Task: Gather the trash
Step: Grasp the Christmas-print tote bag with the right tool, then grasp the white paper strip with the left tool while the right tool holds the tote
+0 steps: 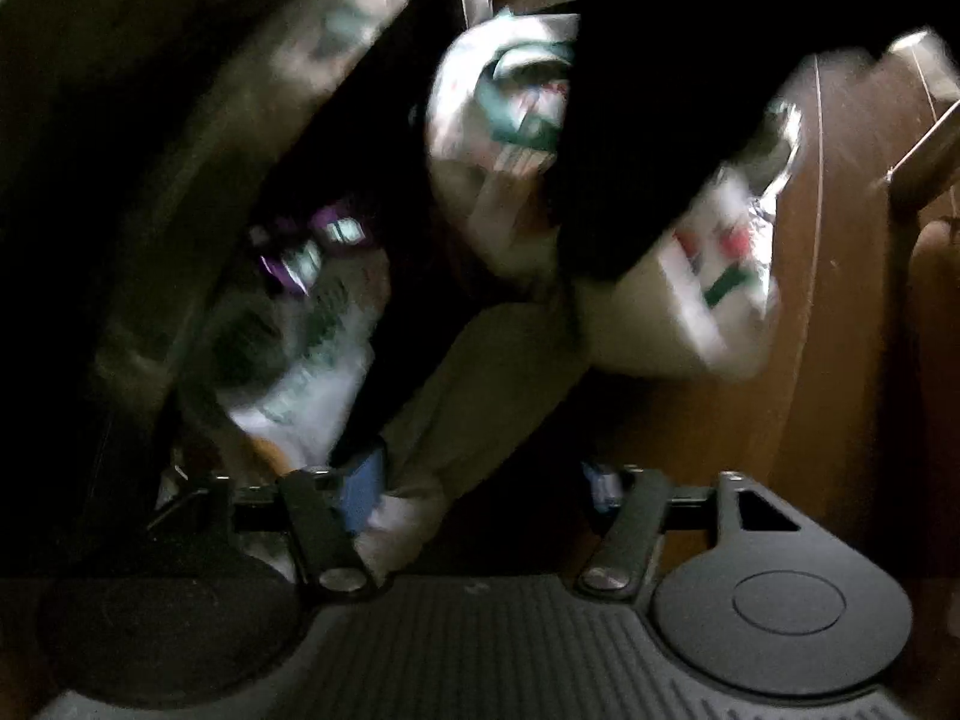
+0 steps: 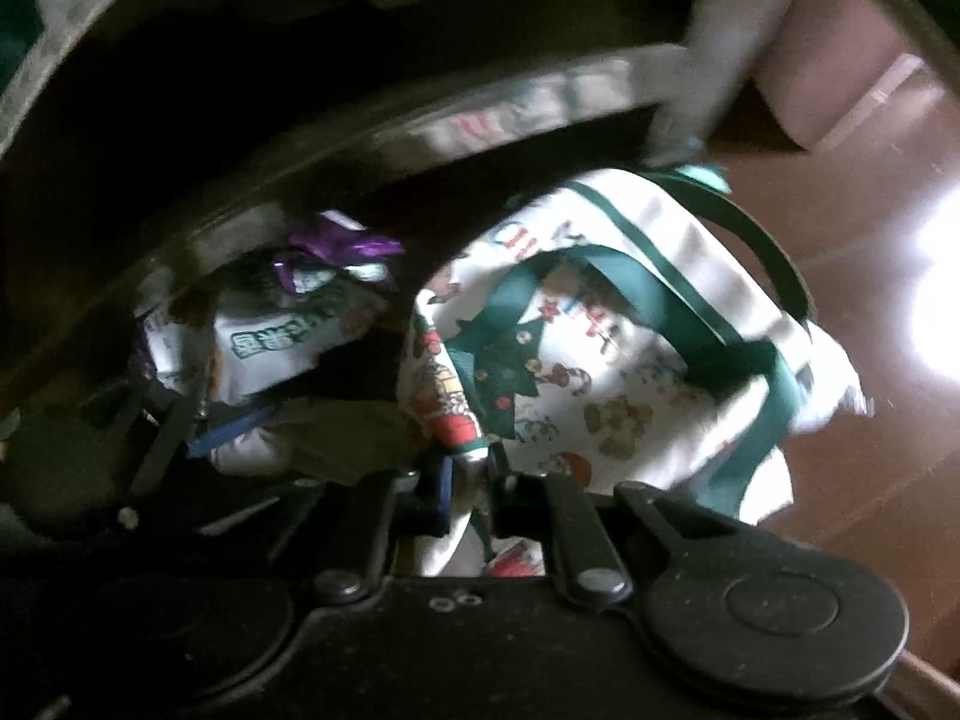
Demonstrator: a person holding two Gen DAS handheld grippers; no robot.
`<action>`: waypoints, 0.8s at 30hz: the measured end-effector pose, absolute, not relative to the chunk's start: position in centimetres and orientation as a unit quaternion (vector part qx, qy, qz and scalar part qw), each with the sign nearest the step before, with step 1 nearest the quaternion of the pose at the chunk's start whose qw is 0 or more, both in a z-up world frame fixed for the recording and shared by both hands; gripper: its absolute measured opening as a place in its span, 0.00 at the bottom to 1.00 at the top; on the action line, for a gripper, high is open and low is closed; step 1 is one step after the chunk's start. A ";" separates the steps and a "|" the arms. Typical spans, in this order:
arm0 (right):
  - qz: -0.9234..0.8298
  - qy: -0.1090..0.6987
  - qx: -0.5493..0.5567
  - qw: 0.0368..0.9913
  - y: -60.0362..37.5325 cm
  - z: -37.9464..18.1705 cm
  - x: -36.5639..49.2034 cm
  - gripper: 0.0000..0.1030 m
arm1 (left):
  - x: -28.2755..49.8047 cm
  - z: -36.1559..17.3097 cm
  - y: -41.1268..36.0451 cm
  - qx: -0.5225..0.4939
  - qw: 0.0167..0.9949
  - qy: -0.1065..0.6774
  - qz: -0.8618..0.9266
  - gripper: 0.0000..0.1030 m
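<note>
Right tongs (image 2: 465,489) on printed bag (image 2: 600,372)

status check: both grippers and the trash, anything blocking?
Right hand-held gripper shut on printed bag. Left hand-held gripper half open beside pale fabric. Wrappers beside bag; dark rim overhangs.

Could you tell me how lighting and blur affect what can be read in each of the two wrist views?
Left wrist view: dim and motion-smeared, the printed bag only a pale blur. Right wrist view: sharper, the bag's green straps and cartoon print legible, its fabric pinched in the right gripper; glare washes out the floor, the left side in shadow.
</note>
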State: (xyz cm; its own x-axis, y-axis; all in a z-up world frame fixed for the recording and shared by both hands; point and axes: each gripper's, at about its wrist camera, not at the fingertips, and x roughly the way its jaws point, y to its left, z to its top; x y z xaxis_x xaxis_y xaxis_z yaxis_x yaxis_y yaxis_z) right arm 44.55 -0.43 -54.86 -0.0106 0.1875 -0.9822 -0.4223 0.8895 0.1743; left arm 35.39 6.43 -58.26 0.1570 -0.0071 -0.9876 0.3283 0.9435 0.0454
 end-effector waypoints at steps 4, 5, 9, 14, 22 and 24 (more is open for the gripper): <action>0.233 0.672 -0.102 0.695 -3.0 -52.7 43.6 0.08 | 34.9 -58.7 7.5 0.082 0.742 0.658 -0.098 0.29; 0.236 0.671 -0.107 0.694 -3.6 -52.2 43.3 0.08 | 34.8 -58.6 7.8 0.072 0.742 0.661 -0.089 0.20; 0.235 0.673 -0.113 0.692 -5.4 -50.6 42.3 0.08 | 34.3 -58.1 9.5 0.001 0.734 0.676 -0.056 0.05; 0.245 0.658 -0.121 0.702 -5.7 -46.9 42.3 0.08 | 33.2 -56.2 12.3 -0.080 0.726 0.683 -0.018 0.03; 0.274 0.629 -0.094 0.722 -6.3 -38.8 41.1 0.07 | 30.9 -50.3 13.3 -0.120 0.722 0.681 0.009 0.02; 0.278 0.624 -0.089 0.725 -6.8 -36.8 40.4 0.07 | 30.6 -48.1 12.6 -0.125 0.730 0.672 0.013 0.02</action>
